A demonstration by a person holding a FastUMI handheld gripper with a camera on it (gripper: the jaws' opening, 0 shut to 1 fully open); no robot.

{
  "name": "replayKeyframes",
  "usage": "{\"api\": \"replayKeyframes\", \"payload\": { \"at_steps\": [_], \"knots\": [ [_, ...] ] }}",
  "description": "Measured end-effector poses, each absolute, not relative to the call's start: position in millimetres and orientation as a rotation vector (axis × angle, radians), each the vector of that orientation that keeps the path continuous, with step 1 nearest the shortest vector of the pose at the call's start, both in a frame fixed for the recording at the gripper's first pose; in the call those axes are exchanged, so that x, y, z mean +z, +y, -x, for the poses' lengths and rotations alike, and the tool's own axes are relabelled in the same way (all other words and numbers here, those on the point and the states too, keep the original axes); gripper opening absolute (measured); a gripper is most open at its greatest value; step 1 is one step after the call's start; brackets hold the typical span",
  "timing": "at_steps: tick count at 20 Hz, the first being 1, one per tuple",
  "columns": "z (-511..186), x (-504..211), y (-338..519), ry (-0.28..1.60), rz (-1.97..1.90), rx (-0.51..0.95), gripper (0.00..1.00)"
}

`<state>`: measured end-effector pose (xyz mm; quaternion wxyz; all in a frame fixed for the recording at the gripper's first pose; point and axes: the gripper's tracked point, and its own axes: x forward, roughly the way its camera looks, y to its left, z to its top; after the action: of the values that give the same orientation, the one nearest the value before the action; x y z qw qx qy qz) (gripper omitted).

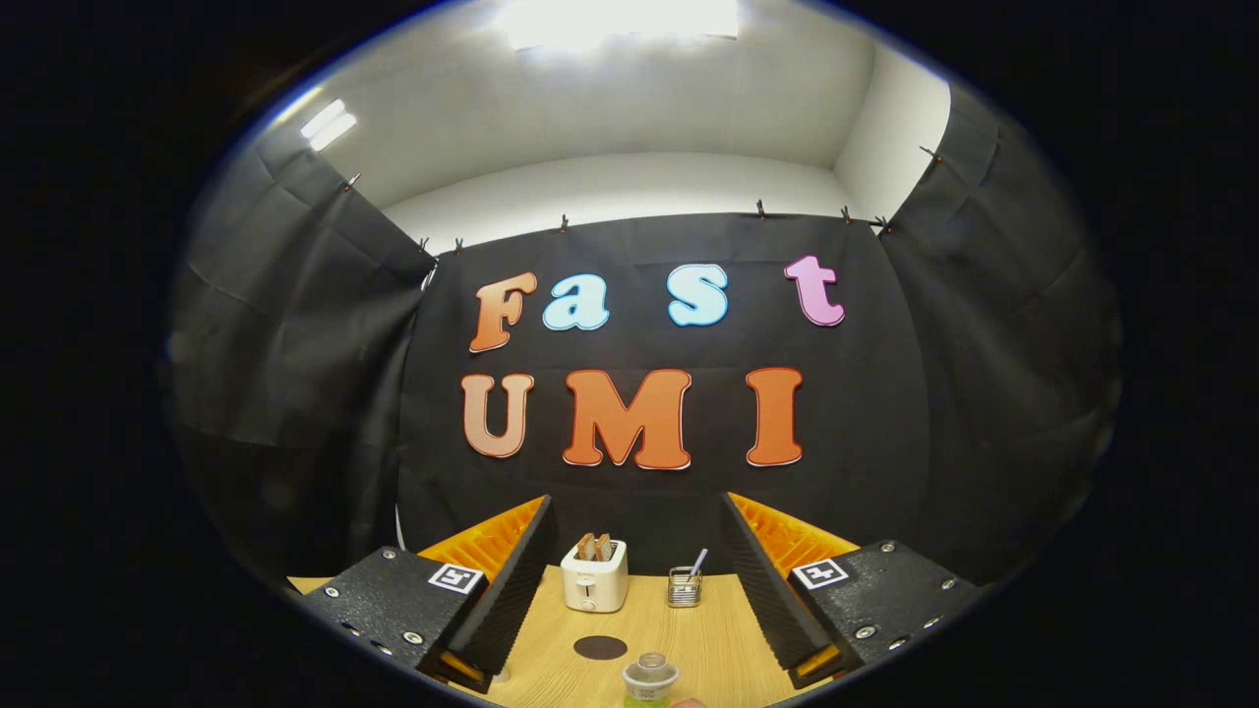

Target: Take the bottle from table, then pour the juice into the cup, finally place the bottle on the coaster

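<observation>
Hovering level, claw wide open above bottle.

Coaster between bottle, toaster

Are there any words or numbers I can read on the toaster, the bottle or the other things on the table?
Toaster: small mark on its front, too small to read.
Bottle, low between the open fingers: its label is mostly cut off, not readable.
Square markers on the fingers' mounts: black-and-white patterns, no words.
Coaster and utensil holder: no text to be seen.
</observation>
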<state>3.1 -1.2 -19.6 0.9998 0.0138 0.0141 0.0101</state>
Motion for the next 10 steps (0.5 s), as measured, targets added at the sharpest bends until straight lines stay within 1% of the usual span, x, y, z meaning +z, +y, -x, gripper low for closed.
{"api": "replayKeyframes", "payload": {
  "at_steps": [6,10],
  "knots": [
    [-1.9,-38.2,-2.8,0.024,-0.009,0.011,0.98],
    [1.1,-64.3,5.0,0.037,-0.016,0.027,0.98]
  ]
}}
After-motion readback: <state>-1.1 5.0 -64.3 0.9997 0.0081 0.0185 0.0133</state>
